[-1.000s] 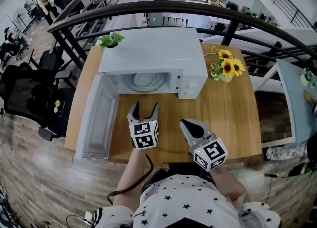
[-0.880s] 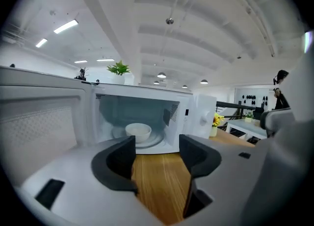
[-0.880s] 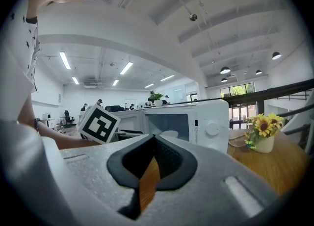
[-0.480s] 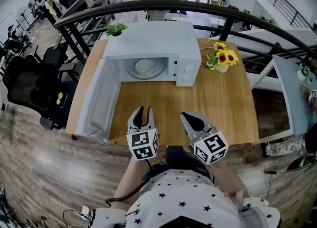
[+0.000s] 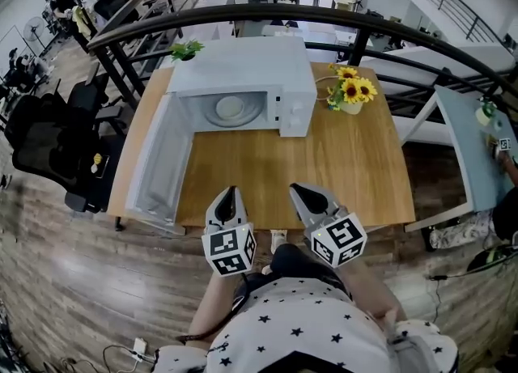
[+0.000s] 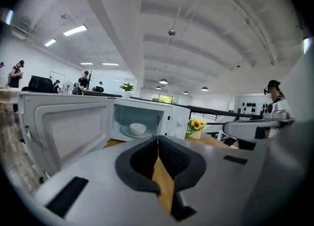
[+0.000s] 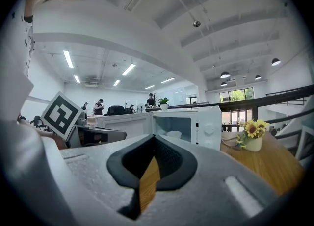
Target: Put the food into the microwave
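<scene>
The bowl (image 5: 231,108) already sits in the open microwave (image 5: 243,72), so the left gripper (image 5: 229,192), fingers just snapped closed, and the right gripper (image 5: 296,190), fingers shut, idle empty.

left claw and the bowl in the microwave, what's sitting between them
Nothing but bare tabletop lies between the left claw and the bowl inside the open microwave. The head view shows that stretch best.

Contents of the bowl (image 5: 231,107) in the microwave (image 5: 243,68), indistinct at this small size
</scene>
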Demonstrator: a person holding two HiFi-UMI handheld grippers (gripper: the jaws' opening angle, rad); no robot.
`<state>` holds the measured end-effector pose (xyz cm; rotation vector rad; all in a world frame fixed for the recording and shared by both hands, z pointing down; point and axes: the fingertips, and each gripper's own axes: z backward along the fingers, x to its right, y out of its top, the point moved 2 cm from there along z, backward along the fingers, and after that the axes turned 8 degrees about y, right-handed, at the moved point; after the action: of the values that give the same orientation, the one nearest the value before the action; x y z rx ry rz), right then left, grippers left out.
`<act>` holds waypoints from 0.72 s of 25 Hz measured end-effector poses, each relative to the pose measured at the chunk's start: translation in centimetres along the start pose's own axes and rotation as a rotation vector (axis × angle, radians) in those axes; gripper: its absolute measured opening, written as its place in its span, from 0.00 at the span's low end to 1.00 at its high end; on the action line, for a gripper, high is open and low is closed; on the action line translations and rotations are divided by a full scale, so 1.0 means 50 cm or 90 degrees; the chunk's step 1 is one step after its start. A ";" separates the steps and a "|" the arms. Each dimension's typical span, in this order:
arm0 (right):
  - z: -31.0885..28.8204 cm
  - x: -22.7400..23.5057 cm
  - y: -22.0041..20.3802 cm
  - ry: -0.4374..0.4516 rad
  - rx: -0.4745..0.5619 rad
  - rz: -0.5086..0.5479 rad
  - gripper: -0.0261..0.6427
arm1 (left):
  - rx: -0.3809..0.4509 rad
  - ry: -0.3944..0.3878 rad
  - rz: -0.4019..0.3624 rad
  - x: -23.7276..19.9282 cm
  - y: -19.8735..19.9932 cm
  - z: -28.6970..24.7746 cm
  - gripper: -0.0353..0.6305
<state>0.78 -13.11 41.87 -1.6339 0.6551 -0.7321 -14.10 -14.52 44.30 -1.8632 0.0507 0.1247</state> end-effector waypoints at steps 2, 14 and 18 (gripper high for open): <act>0.008 -0.006 0.004 0.000 0.002 0.002 0.05 | -0.005 -0.006 -0.003 0.006 -0.001 0.010 0.06; 0.034 -0.013 -0.002 0.002 -0.002 0.011 0.05 | -0.007 -0.025 -0.027 0.035 -0.004 0.031 0.06; 0.031 -0.013 0.004 0.008 0.007 0.006 0.05 | -0.003 -0.019 -0.020 0.031 0.000 0.031 0.06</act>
<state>1.54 -11.67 41.36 -1.6160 0.6661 -0.7380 -12.65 -12.99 43.68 -1.8657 0.0004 0.1316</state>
